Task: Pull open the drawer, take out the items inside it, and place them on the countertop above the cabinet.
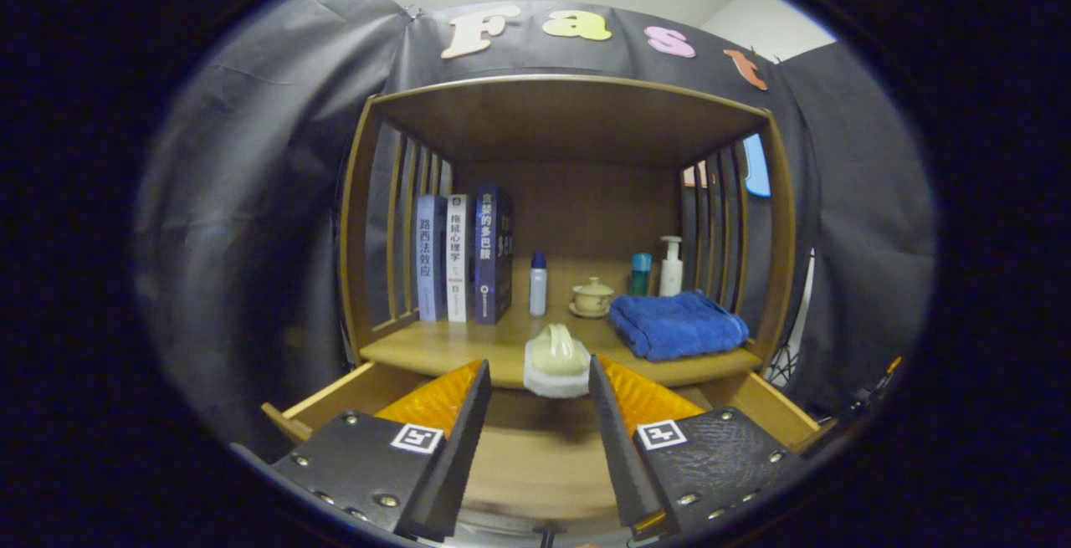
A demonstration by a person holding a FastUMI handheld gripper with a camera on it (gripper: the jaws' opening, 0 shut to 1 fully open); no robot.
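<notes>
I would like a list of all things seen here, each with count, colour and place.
books: three, blue and white, upright at the countertop's left
small bottle: one, white with blue cap, beside the books
lidded cup: one, cream, on a saucer at the back
teal bottle: one, behind the towel
pump bottle: one, white, back right
towel: one, blue, folded, right side
pale item: one, greenish on white, countertop's front edge
drawer: one, wooden, pulled open below
tongs: open, fingers either side of the pale item

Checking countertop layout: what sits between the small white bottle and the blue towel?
In the gripper view, a lidded cup on a saucer stands between the small white bottle and the blue towel.
</notes>
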